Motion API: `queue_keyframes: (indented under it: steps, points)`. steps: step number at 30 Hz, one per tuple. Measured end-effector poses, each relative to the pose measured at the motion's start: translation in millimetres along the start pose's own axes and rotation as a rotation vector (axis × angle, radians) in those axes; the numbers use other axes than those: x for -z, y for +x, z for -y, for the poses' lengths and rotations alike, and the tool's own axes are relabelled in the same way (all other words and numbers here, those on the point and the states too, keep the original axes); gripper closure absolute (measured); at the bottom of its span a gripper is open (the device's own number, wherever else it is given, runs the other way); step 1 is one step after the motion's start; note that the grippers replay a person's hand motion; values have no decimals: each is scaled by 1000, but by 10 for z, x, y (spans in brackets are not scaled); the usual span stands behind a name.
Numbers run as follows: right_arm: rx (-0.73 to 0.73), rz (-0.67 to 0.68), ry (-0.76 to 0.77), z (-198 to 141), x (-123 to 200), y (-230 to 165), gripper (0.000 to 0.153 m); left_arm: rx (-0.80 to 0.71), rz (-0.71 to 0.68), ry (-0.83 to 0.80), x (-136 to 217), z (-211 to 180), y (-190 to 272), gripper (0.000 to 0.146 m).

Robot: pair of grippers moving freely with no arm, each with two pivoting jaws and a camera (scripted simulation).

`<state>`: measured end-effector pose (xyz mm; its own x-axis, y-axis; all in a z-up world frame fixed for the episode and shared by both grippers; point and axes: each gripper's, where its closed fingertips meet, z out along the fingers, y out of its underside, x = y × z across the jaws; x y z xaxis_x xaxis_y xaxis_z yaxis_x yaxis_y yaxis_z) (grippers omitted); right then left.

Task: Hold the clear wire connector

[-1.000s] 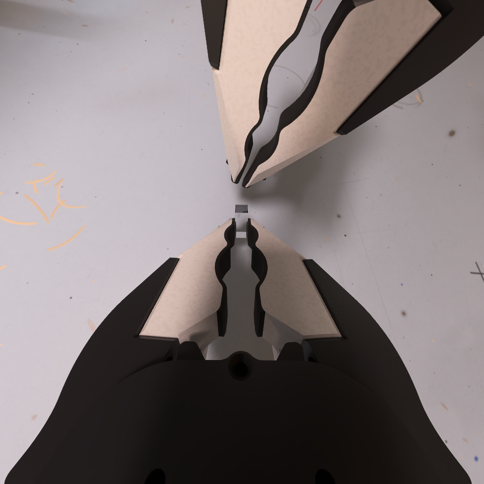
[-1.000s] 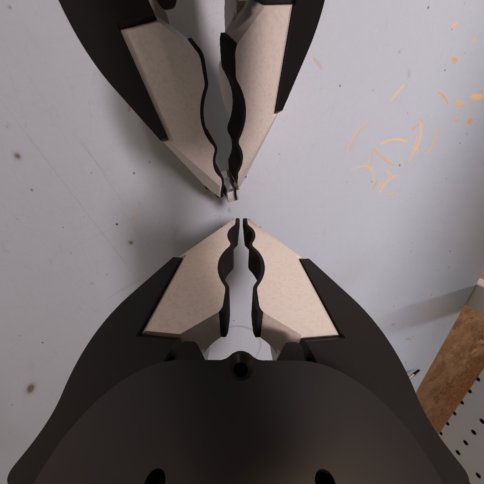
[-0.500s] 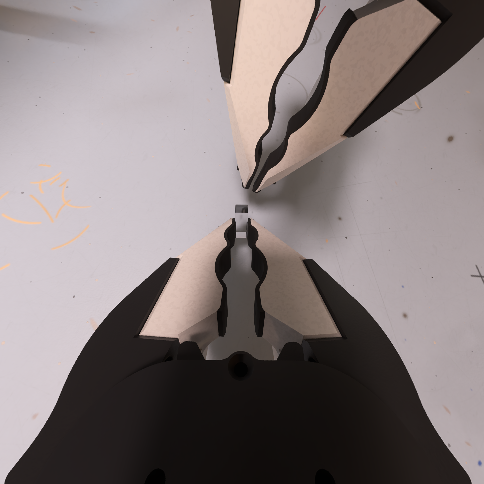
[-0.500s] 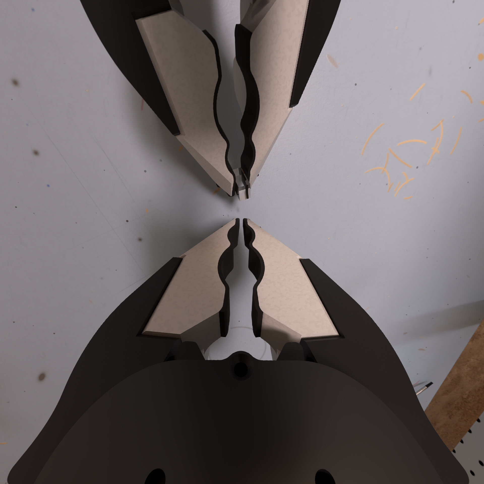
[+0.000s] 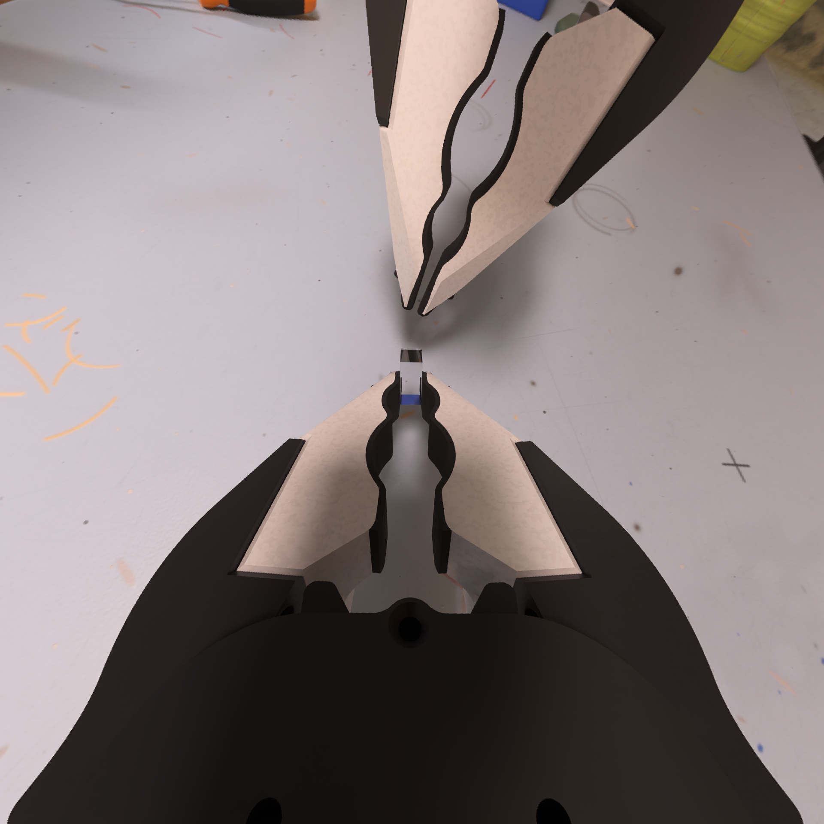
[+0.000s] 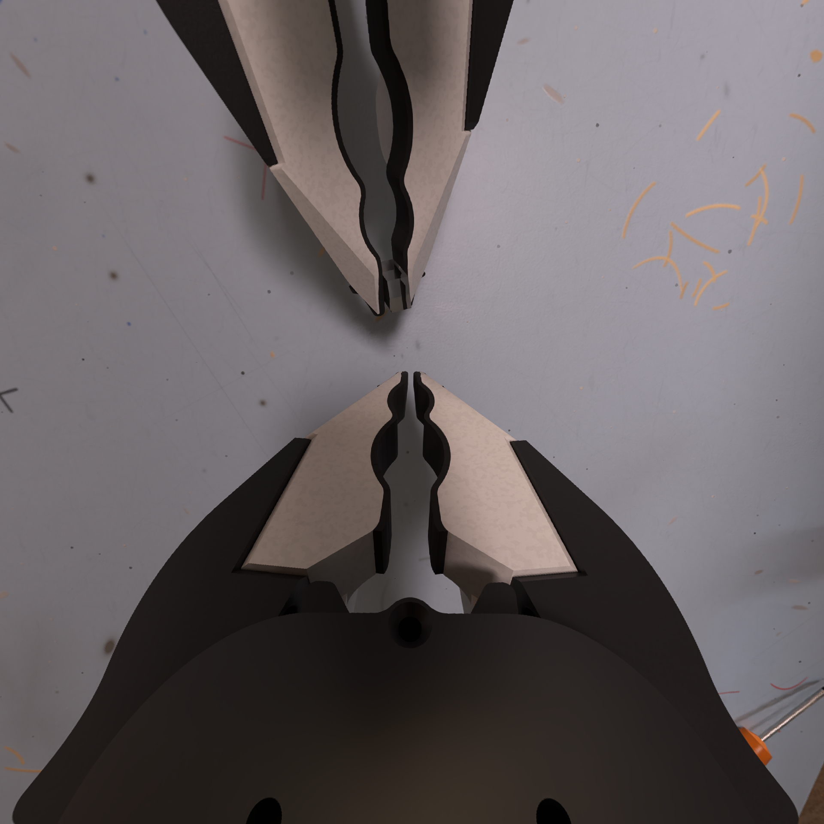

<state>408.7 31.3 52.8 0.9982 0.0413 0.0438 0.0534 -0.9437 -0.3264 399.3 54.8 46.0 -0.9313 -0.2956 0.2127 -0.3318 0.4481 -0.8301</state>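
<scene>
- clear wire connector (image 5: 410, 373) sits pinched at the very tips of the left gripper (image 5: 410, 379), front end poking out past the fingertips, a blue band showing just behind them
- right wrist view confirms it: connector (image 6: 395, 289) seated between the left gripper's (image 6: 394, 299) tips, above the grey bench (image 6: 133, 312), not resting on it as far as i can tell
- step in hand looks like pure hold. judgement: keep squeeze constant and pose steady; the bite is shallow, tip-only, so any twist or knock could pop the part out
- left gripper: jaws nearly together, clamped on the connector, gap only as wide as the part
- right gripper (image 6: 410, 378): tips almost meeting, thin slit between, nothing in it
- right gripper (image 5: 415, 310) points nose-to-nose at the connector, near but apart, no contact visible
- if it comes in, approach dead on axis; a side bump levers the part loose
- orange-handled tool (image 5: 258, 5) and yellow-green container (image 5: 758, 35) at the bench's far edge, well clear
</scene>
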Motion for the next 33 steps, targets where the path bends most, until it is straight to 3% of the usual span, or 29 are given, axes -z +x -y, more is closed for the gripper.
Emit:
queue_keyframes:
  steps: [6, 18, 27, 33]
  points:
    - [60, 4, 7, -72, 28, -111, 150, 43, -93, -43, -72, -66, 118, 138]
    - [405, -170, -2, -64, -19, -203, 150, 91, -161, -104, -156, -141, 204, 138]
    - [450, -246, -30, -107, -117, -225, 150, 103, -161, -119, -171, -159, 203, 138]
    - [509, -379, -63, -124, -146, -221, 150, 101, -164, -120, -175, -159, 212, 138]
